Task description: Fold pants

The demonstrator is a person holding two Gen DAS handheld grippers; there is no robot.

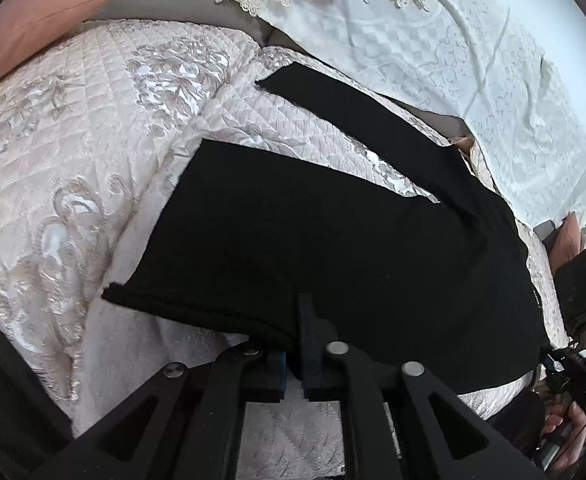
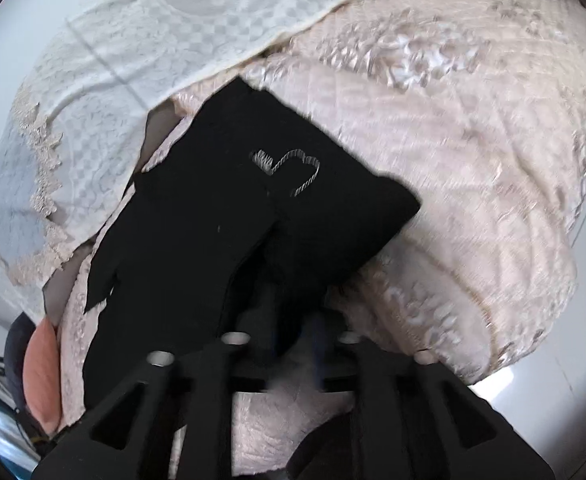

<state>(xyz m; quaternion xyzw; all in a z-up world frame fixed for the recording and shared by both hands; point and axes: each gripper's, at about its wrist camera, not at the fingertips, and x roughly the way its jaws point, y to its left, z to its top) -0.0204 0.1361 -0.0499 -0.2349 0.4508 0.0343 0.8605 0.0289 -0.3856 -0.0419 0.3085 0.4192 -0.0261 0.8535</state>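
Black pants (image 1: 333, 232) lie spread on a pink quilted bedspread (image 1: 73, 152), legs reaching to the upper left. My left gripper (image 1: 297, 344) is shut on the hem of the near leg at its lower edge. In the right wrist view the pants (image 2: 221, 216) show the waist end with a silver embroidered heart (image 2: 293, 172). My right gripper (image 2: 289, 320) is shut on the waist edge, which bunches up over the fingers. The right view is blurred.
A white lace cloth (image 1: 453, 60) covers the far side of the bed and also shows in the right wrist view (image 2: 133, 40). A salmon pillow (image 1: 33, 20) lies at the upper left. The other hand and gripper (image 1: 581, 360) show at the right edge.
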